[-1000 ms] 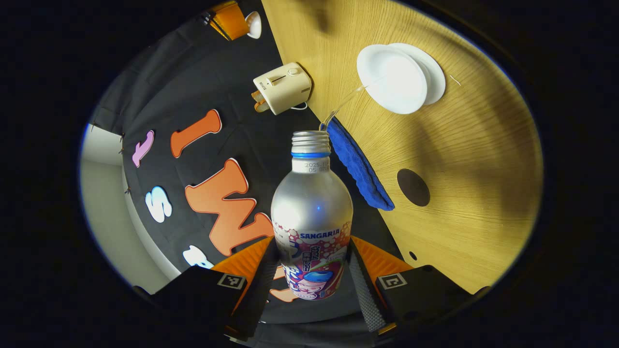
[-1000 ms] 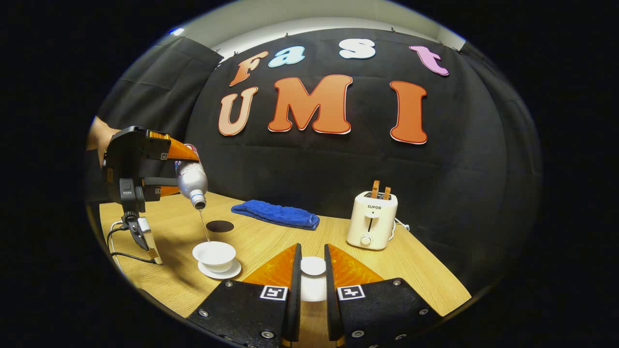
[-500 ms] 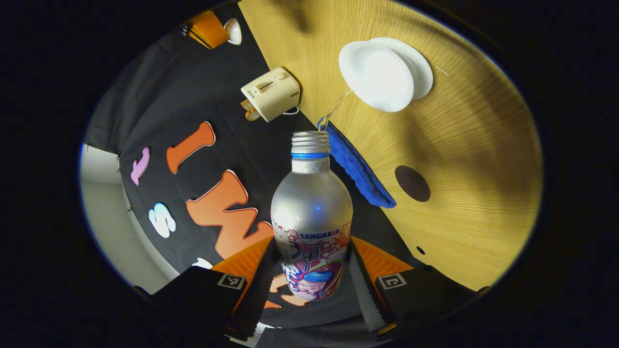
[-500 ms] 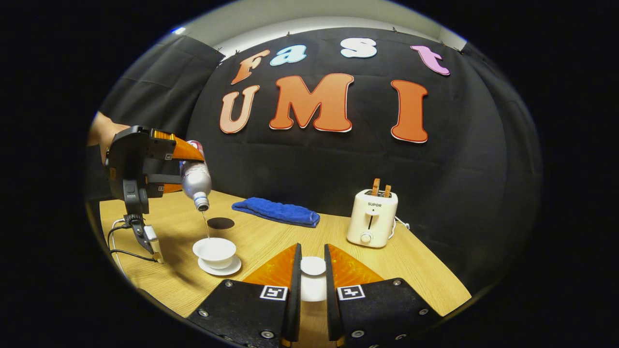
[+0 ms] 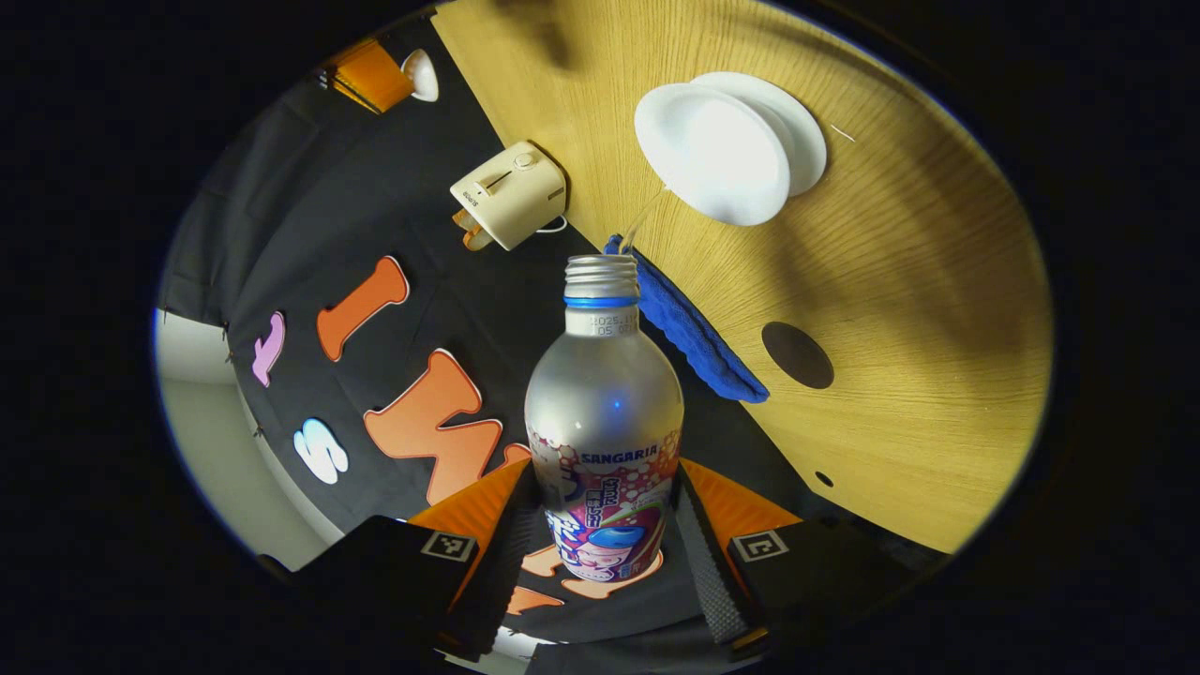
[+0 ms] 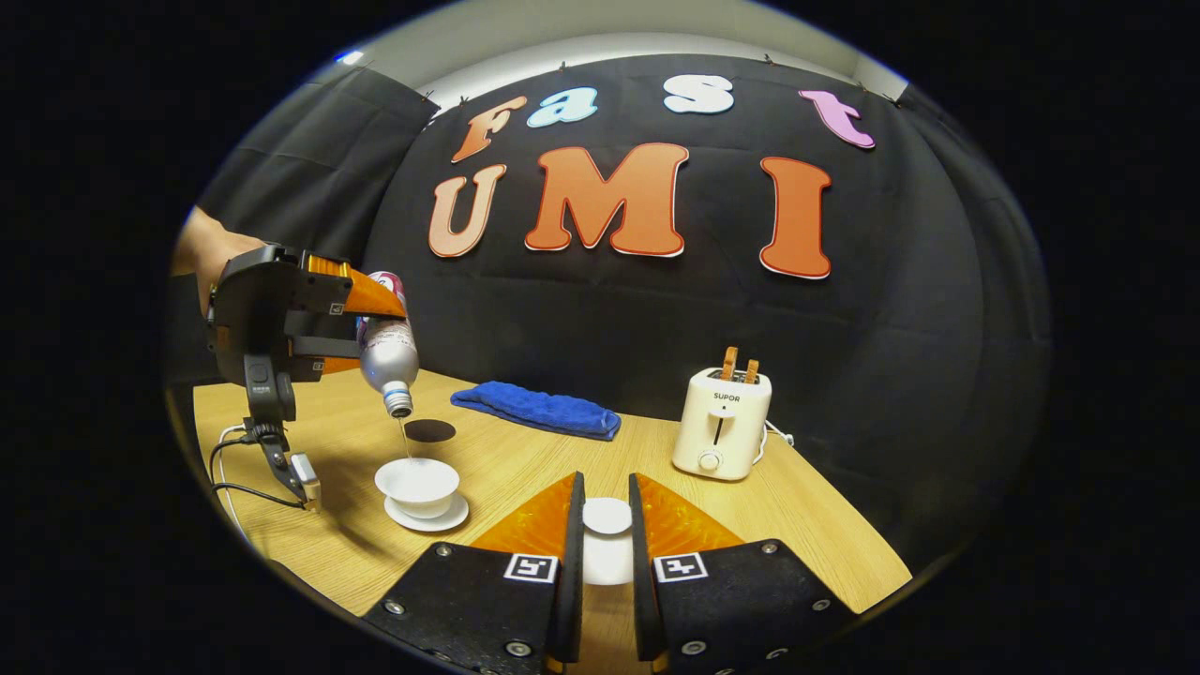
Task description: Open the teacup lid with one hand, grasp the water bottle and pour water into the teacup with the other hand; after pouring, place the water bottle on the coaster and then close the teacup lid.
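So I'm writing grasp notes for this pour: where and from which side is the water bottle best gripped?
Grip the water bottle low on its wide labelled body, as the left gripper does, coming from the base end with a finger on each flank. That leaves the narrow neck free to tip over the teacup.

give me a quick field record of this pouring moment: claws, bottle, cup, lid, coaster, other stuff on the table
left claw: shut on water bottle, tipped mouth-down
stream: thin, falling into teacup
teacup: open, on its saucer
right claw: shut on teacup lid, held clear of cup
coaster: bare, behind teacup
also on table: blue towel, toaster
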`<state>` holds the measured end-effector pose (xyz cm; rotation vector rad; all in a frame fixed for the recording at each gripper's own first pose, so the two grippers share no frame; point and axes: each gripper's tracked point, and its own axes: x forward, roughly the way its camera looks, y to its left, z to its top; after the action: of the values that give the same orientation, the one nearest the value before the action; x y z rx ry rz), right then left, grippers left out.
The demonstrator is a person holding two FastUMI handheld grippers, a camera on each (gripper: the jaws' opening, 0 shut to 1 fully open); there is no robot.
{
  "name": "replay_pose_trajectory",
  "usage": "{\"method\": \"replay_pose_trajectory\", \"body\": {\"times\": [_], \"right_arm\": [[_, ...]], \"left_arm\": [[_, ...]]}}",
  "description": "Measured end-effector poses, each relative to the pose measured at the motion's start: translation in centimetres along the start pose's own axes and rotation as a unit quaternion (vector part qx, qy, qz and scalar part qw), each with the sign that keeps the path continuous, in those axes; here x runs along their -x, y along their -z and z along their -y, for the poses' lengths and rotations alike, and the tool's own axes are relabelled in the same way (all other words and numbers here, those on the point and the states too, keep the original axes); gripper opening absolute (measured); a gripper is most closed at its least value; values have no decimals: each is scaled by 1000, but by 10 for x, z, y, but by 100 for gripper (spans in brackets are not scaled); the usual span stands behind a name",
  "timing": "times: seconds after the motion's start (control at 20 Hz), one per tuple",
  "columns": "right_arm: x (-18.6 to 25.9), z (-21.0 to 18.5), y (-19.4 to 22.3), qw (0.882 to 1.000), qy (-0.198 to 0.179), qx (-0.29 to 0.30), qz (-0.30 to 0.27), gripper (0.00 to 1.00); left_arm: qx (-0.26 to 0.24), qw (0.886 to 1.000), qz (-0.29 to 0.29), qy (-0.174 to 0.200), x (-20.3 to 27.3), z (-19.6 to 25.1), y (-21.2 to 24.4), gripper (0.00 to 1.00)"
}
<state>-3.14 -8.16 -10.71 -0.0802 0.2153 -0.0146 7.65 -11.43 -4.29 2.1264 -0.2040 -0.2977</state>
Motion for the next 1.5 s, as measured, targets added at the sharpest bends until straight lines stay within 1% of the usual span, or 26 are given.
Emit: {"method": "replay_pose_trajectory", "body": {"times": [0.05,0.1,0.15,0.2,0.35,0.5,0.6,0.75,0.8,0.85,0.9,1.0,1.05,1.1,1.15,1.2,1.25,1.3,1.45,1.5], "right_arm": [[0,0,-1,1000,1,1,0,23],[0,0,1,1000,1,3,0,23],[1,-1,0,1000,1,4,0,23],[2,-1,1,1000,0,4,-1,23],[3,-4,0,1000,-1,7,-1,23],[3,-6,-1,1000,-3,8,-1,23],[2,-9,0,1000,-4,5,-2,23],[3,-11,-2,1000,-3,-4,-3,23],[3,-13,-4,1000,-3,-6,-3,23],[3,-14,-4,1000,0,-6,-4,23],[3,-15,-6,1000,1,-5,-5,23],[2,-20,-11,1000,0,-6,-3,23],[1,-23,-15,1000,-1,-8,-1,23],[-1,-26,-16,1000,-2,-9,-1,23],[-2,-29,-17,1000,-2,-9,-1,23],[-4,-31,-19,1000,-2,-8,-2,23],[-4,-35,-21,1000,-5,-8,-1,23],[-6,-40,-23,1000,-8,-8,-1,23],[-13,-49,-32,1000,-13,-1,0,23],[-15,-54,-35,1000,-14,2,2,23]], "left_arm": [[-7,1000,-1,-1,0,0,0,81],[-12,1000,-1,0,1,0,-1,84],[-15,1000,0,-1,2,0,-2,84],[-17,1000,1,-2,1,0,-3,81],[-22,1000,2,-5,0,-4,-3,81],[-22,1000,4,-11,0,-7,-5,82],[-9,1000,8,-19,2,-9,-5,81],[27,999,18,-37,1,-14,-7,81],[44,998,17,-46,2,-15,-4,87],[67,996,15,-55,3,-17,1,84],[89,994,15,-60,3,-18,4,84],[146,986,14,-74,6,-20,12,83],[180,980,9,-81,7,-23,19,80],[218,972,2,-85,7,-24,26,83],[261,962,-19,-80,9,-18,40,87],[310,947,-33,-76,13,-16,49,78],[358,930,-39,-77,15,-14,54,83],[395,914,-45,-81,18,-14,59,83],[481,867,-54,-121,20,-28,82,83],[519,841,-60,-140,18,-34,93,83]]}}
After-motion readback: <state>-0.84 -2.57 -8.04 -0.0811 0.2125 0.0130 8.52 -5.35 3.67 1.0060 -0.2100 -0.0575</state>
